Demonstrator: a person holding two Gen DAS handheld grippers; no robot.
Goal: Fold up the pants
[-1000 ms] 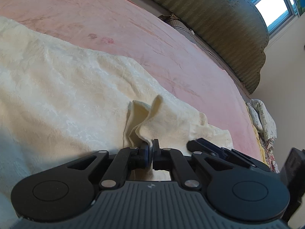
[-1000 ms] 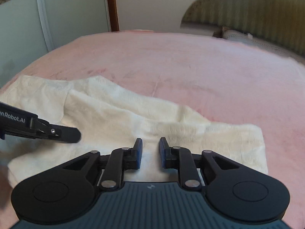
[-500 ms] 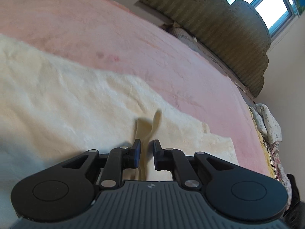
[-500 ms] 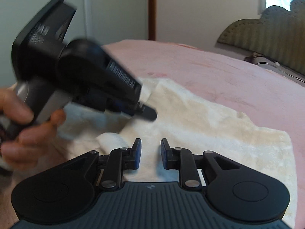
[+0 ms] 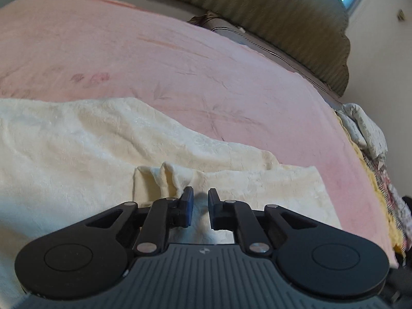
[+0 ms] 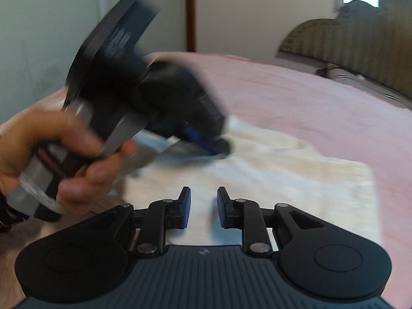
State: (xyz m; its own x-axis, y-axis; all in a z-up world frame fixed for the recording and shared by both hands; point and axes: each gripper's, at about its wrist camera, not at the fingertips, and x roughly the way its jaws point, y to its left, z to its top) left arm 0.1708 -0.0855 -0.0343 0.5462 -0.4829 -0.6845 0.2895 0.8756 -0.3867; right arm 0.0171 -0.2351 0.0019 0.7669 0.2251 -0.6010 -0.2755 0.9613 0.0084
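Cream-white pants (image 5: 85, 149) lie folded flat on the pink bedspread (image 5: 159, 59); a small bunched ridge of cloth (image 5: 164, 177) stands just ahead of my left fingers. My left gripper (image 5: 200, 195) hovers over the pants, its jaws opening, a narrow gap between the blue pads and no cloth in it. In the right wrist view the same pants (image 6: 296, 170) spread ahead. My right gripper (image 6: 203, 195) is open and holds nothing. The left gripper (image 6: 219, 146), blurred and held by a hand (image 6: 64, 152), points down at the pants from the left.
A padded olive headboard (image 5: 283, 18) stands at the far end of the bed. Patterned bedding (image 5: 370, 134) hangs off the right edge. A pale wall and a brown door frame (image 6: 190, 13) lie beyond the bed.
My left gripper has let go of the fold of pants that it pinched, and the cloth has dropped flat. The right gripper has drawn back and swung left, bringing the left hand into view.
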